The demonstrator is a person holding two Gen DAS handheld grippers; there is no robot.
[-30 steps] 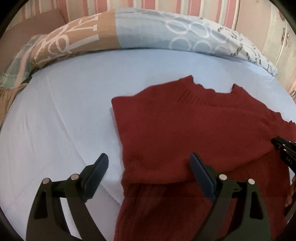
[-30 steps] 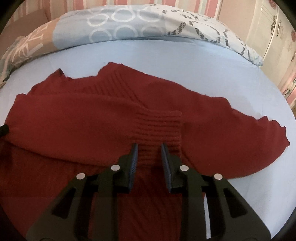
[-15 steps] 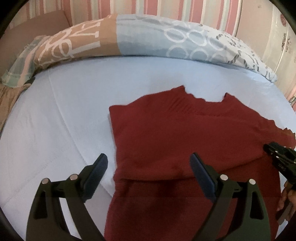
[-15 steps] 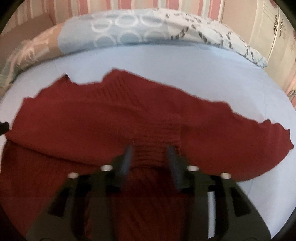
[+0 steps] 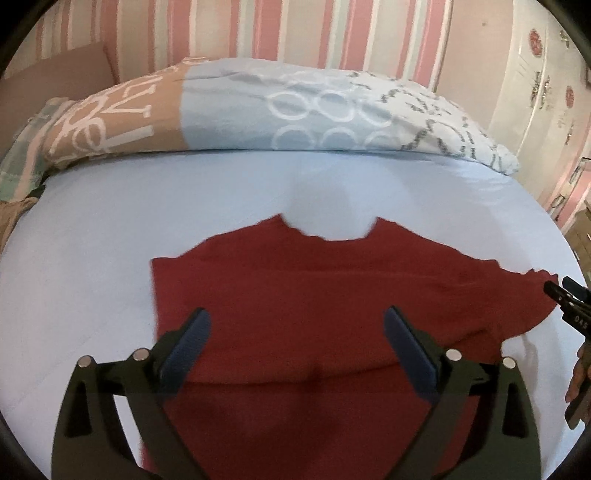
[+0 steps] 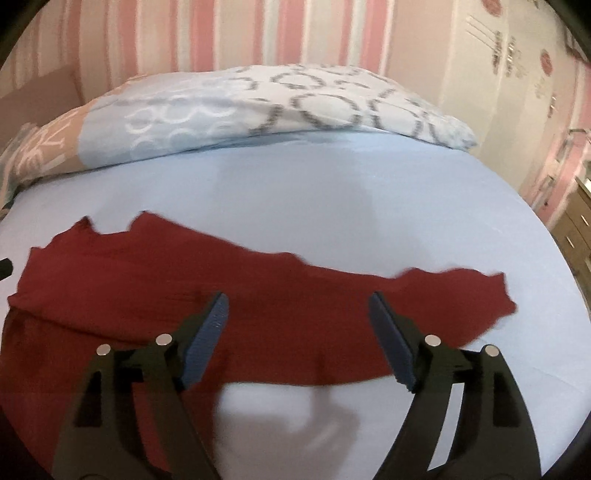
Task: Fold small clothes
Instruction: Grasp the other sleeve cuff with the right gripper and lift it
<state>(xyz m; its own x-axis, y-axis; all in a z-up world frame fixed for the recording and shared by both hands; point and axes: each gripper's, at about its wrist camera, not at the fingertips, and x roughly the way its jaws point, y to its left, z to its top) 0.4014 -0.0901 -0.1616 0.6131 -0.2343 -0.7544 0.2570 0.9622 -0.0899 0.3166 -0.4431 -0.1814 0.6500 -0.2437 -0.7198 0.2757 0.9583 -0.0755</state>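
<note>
A dark red knitted sweater (image 5: 332,288) lies flat on the light blue bed sheet (image 5: 110,236), its left sleeve folded across the body. My left gripper (image 5: 297,334) hovers above the sweater's middle, its jaws wide and still opening, nothing between them. In the right wrist view the sweater (image 6: 155,280) stretches from the left to its right sleeve (image 6: 461,299). My right gripper (image 6: 297,317) is raised over that sleeve, jaws opening, with no cloth between the pads. The right gripper's tip (image 5: 565,299) and a hand (image 5: 578,373) show at the right edge of the left wrist view.
A folded duvet (image 5: 295,110) with rings and lettering lies along the head of the bed under a striped pink wall (image 5: 295,33). A white wardrobe (image 6: 517,74) and a wooden drawer unit (image 6: 576,229) stand to the right of the bed.
My right gripper let go of the ribbed sleeve cuff, opened wide and drew back and up. My left gripper also rose and pulled back, so more of the bed and wall shows.
</note>
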